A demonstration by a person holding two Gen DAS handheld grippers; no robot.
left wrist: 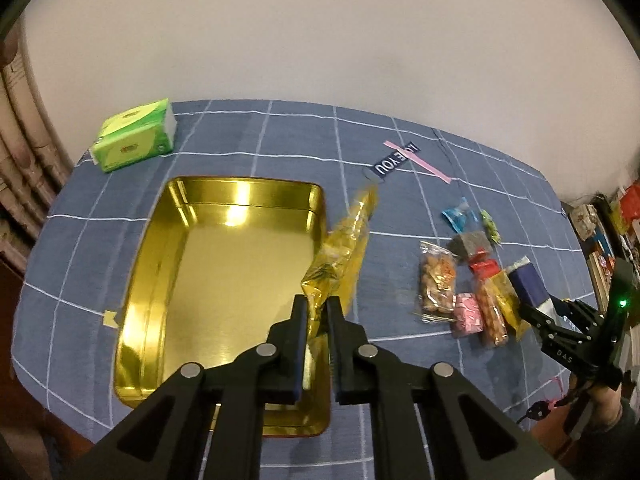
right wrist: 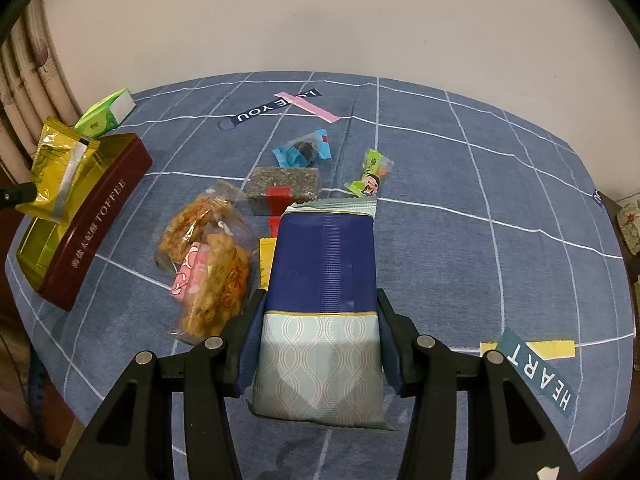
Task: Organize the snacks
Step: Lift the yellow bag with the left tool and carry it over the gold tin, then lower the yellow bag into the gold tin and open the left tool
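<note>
My left gripper (left wrist: 317, 307) is shut on a yellow snack packet (left wrist: 344, 248) and holds it above the right rim of the open gold tin (left wrist: 180, 256). The packet (right wrist: 60, 172) also shows in the right wrist view, over the dark red "TOFFEE" tin (right wrist: 96, 220). My right gripper (right wrist: 320, 308) is shut on a blue and pale-green packet (right wrist: 322, 280), also seen in the left wrist view (left wrist: 528, 284). Loose snacks lie on the cloth: fried snack bags (right wrist: 208, 256), a pink candy (right wrist: 186, 272), a grey bar (right wrist: 284, 186), a blue candy (right wrist: 302, 150), a green candy (right wrist: 370, 176).
A green tissue pack (left wrist: 134, 136) sits at the far left of the blue checked tablecloth (right wrist: 460, 240). Cloth labels read "YOU" (right wrist: 276, 110) and "HEART" (right wrist: 538, 368). Curtains hang at the left; cluttered shelves stand at the right (left wrist: 608, 240).
</note>
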